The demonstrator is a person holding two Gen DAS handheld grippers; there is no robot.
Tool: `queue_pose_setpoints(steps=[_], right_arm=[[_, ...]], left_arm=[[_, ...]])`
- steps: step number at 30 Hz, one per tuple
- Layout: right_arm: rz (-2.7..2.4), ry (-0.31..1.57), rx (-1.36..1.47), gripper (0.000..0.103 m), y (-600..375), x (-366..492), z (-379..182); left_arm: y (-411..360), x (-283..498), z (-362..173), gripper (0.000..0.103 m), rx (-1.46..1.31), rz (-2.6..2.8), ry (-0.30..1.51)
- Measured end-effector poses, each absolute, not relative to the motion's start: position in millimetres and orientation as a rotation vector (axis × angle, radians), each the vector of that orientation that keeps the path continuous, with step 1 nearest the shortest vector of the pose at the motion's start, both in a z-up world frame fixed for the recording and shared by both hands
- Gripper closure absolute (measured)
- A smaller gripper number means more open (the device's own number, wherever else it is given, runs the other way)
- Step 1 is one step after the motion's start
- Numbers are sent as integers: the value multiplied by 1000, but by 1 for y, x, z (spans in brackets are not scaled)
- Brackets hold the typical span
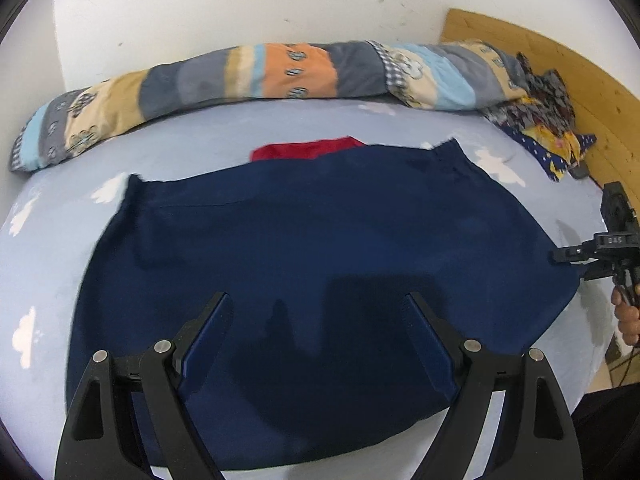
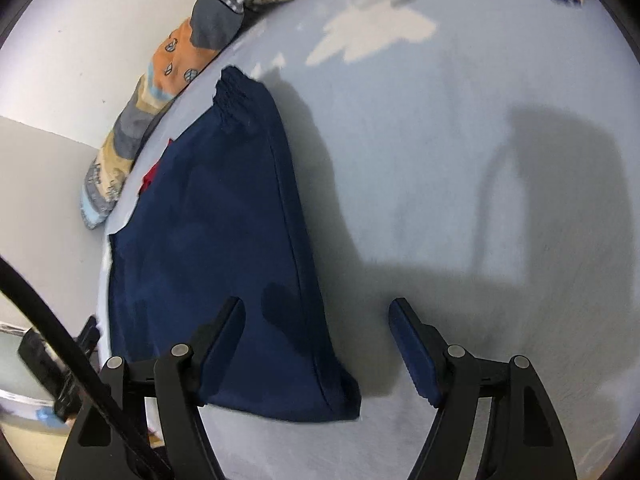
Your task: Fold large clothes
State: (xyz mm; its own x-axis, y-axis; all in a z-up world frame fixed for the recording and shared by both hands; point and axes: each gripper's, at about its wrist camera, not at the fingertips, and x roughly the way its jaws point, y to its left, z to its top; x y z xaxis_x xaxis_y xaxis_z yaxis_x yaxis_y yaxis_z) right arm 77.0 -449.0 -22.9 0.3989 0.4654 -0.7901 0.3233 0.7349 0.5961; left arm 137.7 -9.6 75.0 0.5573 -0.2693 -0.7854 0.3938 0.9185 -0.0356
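The navy garment [image 1: 312, 240] lies flat on the bed [image 1: 48, 240], apparently folded at least once into a broad panel, its elastic waistband [image 2: 236, 92] toward the quilt [image 1: 280, 72]. Both the left tongs [image 1: 318, 312] and the right tongs [image 2: 316, 316] hover spread, holding nothing. Further folds likely remain.

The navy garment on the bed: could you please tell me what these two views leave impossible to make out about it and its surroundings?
- Navy garment: near hem hidden behind the left gripper, left wrist view; its type is unclear.
- Red cloth: mostly hidden by the garment's far edge, both views.
- Right gripper: open; in the left wrist view it is cut off by the right edge.
- Patterned fabric by the headboard: too crumpled and small to identify.
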Motion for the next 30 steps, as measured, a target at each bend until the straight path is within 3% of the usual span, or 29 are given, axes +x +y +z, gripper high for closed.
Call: queue_pose_setpoints(steps=[6,12,14,18,20,23,26,30], right_arm=[[264,1231,942,24,-444,60,-40],[258,1181,940,26,-420,91,-41],[266,1151,937,34,-414,108,-39],[289,1163,858,41,-393,142,-43],[272,1178,785,68,-385,148,-38],[271,1135,764,84,-384,145,-23],[274,1088,755,85,-381,141,-8],[288,1031,792,85,-371,138,12]], left_arm=[[-28,126,70,18,258,-423,879],[-21,137,67,18,192,-408,912],[-21,144,64,18,154,-415,926],[-27,162,57,18,55,-448,951],[-34,168,53,18,40,-493,938],[-46,177,35,24,98,-502,924],[-56,187,-7,23,173,-455,1005],[-68,185,-9,19,187,-417,984]])
